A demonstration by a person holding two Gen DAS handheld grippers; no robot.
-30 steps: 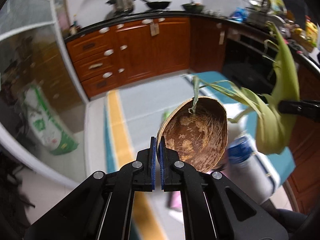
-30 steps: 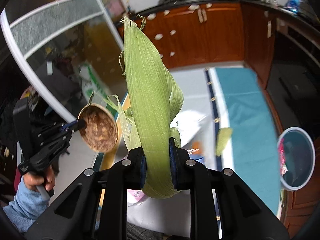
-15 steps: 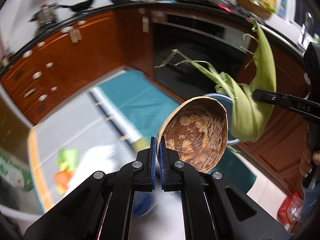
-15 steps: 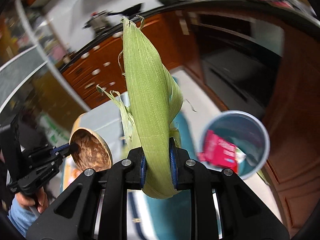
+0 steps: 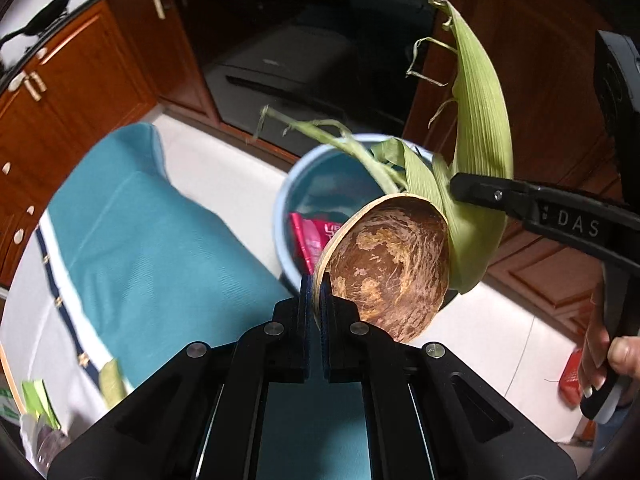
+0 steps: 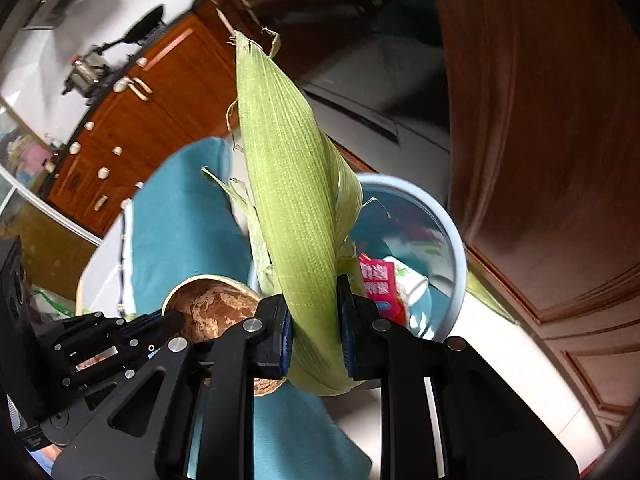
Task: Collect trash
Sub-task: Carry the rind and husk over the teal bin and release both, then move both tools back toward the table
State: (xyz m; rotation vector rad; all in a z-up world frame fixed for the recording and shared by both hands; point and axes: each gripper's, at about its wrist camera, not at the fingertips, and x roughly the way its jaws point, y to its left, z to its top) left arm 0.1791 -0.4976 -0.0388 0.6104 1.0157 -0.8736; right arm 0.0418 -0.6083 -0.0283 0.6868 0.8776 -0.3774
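My left gripper (image 5: 315, 292) is shut on the rim of a brown coconut shell half (image 5: 390, 272) and holds it in the air just in front of a light blue trash bin (image 5: 288, 204). My right gripper (image 6: 316, 332) is shut on a green corn husk (image 6: 288, 208) that stands up between its fingers, over the bin (image 6: 452, 232). The husk (image 5: 480, 140) and the right gripper (image 5: 454, 188) also show in the left wrist view, right of the shell. The shell (image 6: 216, 304) and left gripper (image 6: 172, 318) show at the lower left of the right wrist view. A red wrapper (image 5: 312, 236) lies in the bin.
A teal cloth (image 5: 152, 248) covers the table at left, with scraps (image 5: 108, 384) near its edge. Brown wooden cabinets (image 6: 540, 120) stand close behind the bin, with a dark appliance (image 5: 288, 60) beside them. The floor (image 5: 500, 344) is white tile.
Both grippers have swung right and down, away from the table, with their loads. The blue bin is now large and close beneath the shell and the husk.
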